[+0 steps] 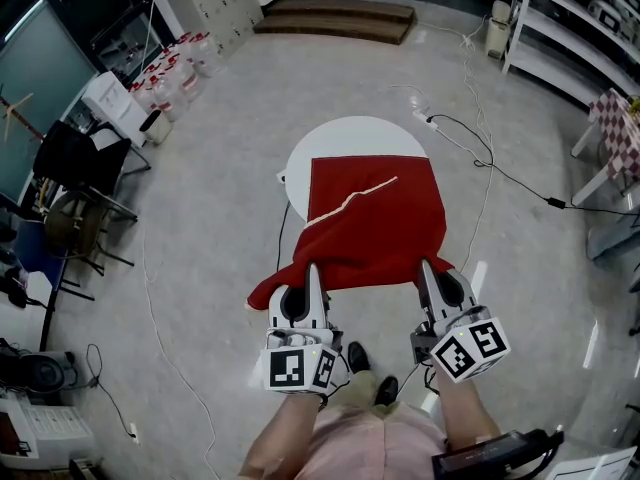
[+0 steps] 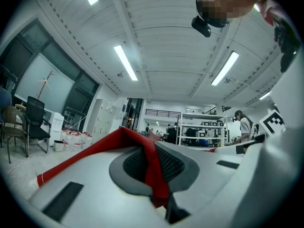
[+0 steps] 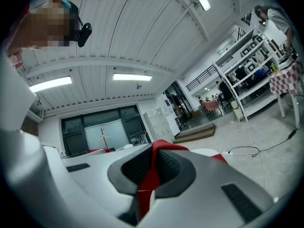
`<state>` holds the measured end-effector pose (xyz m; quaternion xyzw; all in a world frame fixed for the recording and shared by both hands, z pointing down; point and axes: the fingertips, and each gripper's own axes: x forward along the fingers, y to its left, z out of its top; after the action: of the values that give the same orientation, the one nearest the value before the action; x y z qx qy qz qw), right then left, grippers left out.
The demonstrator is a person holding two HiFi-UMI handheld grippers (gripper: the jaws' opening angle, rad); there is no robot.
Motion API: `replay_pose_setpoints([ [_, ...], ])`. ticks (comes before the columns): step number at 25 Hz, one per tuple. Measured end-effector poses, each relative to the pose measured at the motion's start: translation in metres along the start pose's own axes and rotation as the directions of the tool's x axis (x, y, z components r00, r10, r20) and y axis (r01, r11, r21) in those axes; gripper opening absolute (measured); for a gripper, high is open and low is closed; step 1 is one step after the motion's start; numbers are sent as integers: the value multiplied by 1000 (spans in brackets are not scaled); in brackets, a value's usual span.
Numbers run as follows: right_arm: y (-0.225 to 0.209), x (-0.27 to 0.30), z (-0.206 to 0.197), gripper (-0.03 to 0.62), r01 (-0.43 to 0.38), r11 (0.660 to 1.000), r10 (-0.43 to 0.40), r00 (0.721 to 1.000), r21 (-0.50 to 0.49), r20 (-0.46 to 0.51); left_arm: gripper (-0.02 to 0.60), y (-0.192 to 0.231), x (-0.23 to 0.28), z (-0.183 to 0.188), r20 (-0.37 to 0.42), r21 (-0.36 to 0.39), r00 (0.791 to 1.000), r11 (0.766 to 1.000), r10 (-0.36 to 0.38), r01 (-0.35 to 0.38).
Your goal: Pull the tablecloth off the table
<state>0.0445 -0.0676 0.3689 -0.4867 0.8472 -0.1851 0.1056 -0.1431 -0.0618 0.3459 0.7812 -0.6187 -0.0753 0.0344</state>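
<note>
Two claws, both clamped shut on the red cloth [image 1: 375,218], one at each near corner. Your left claw [image 1: 313,268] bites the near-left corner. In the left gripper view the fabric runs as a red ridge right between the dark pads [image 2: 130,167], pinched tight, then rises away up and to the left. Your right claw [image 1: 426,265] has the near-right corner. In the right gripper view a narrow red strip stands upright between its pads [image 3: 173,167], squeezed from both sides.

Look down from the head view: the cloth lies over the near part of the round white surface [image 1: 350,128], and the far arc of that top shows bare beyond the cloth's far edge. The near edge has left the surface and stretches from one claw to the other, above the floor [image 1: 220,198]. Just left of your left claw, a loose red bunch sags outward. A pale-edged fold runs on a slant across the cloth, from the left side up toward the middle. Both claws sit side by side, well apart, with the cloth spread out ahead of them.
</note>
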Motion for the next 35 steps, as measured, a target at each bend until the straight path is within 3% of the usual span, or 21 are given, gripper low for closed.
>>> replay_pose_setpoints([
  [35,36,-91,26,25,-49,997,52,996,-53,66,40,-57,-84,42,89,62,996,998,-16,11],
])
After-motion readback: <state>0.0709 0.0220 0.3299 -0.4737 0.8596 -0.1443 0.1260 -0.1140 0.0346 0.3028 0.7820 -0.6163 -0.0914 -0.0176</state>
